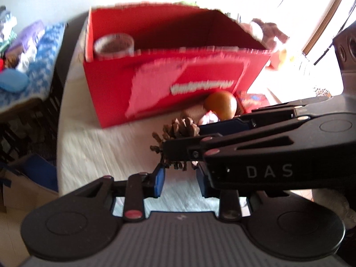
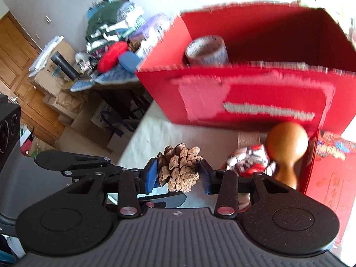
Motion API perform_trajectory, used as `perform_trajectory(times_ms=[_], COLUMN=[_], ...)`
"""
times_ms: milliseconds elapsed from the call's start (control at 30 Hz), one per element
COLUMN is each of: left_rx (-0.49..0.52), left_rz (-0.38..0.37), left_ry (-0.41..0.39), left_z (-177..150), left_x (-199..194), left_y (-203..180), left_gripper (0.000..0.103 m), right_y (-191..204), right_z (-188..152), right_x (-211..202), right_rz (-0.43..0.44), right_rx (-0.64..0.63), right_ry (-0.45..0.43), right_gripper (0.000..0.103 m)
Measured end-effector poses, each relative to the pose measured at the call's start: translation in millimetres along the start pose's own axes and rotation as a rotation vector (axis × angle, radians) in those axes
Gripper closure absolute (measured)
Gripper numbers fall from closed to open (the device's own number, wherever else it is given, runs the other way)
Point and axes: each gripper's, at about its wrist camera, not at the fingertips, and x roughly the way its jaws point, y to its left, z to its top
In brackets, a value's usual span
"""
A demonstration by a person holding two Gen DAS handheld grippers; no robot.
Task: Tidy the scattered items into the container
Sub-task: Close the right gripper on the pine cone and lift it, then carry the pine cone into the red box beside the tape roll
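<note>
An open red box [image 1: 155, 75] stands on the pale table, with a roll of tape [image 1: 114, 44] inside at its left end; the box also shows in the right wrist view [image 2: 255, 93] with the tape roll [image 2: 207, 50]. My right gripper [image 2: 179, 174] is shut on a brown pine cone [image 2: 180, 166], held above the table in front of the box. In the left wrist view the pine cone [image 1: 180, 129] sits between the right gripper's fingers. My left gripper [image 1: 180, 180] is open and empty just below it.
A wooden maraca-like object [image 2: 287, 142], a small red and white toy [image 2: 251, 162], a woven roll [image 2: 249, 139] and a red packet [image 2: 329, 178] lie by the box's front right. A side table with piled clothes [image 2: 111, 35] stands left, beyond the table's edge.
</note>
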Motion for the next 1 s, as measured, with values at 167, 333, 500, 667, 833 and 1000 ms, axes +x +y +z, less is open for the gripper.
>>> perform_trajectory(times_ms=[167, 333, 500, 667, 833, 1000], left_rx=[0.041, 0.082, 0.086, 0.056, 0.029, -0.025], left_rz=[0.003, 0.000, 0.006, 0.021, 0.052, 0.072], left_ry=[-0.084, -0.168, -0.194, -0.144, -0.084, -0.027], left_z=[21.4, 54.8, 94.3, 126.3, 148.2, 162.7], left_x=[-23.6, -44.1, -41.2, -12.4, 23.9, 56.5], left_y=[-7.7, -13.9, -10.7, -2.8, 3.8, 11.6], left_gripper=[0.072, 0.072, 0.071, 0.071, 0.071, 0.071], right_y=[8.9, 13.1, 1.7, -26.6, -62.0, -86.3], right_z=[15.3, 37.1, 69.9, 96.3, 120.4, 141.4], right_x=[-27.0, -58.5, -63.1, -46.4, -18.2, 12.2], right_rz=[0.009, 0.006, -0.006, 0.006, 0.043, 0.067], right_rx=[-0.022, -0.056, -0.090, -0.070, 0.005, 0.050], right_ry=[-0.092, -0.196, -0.255, -0.226, -0.150, -0.046], right_gripper=[0.060, 0.060, 0.059, 0.060, 0.060, 0.060])
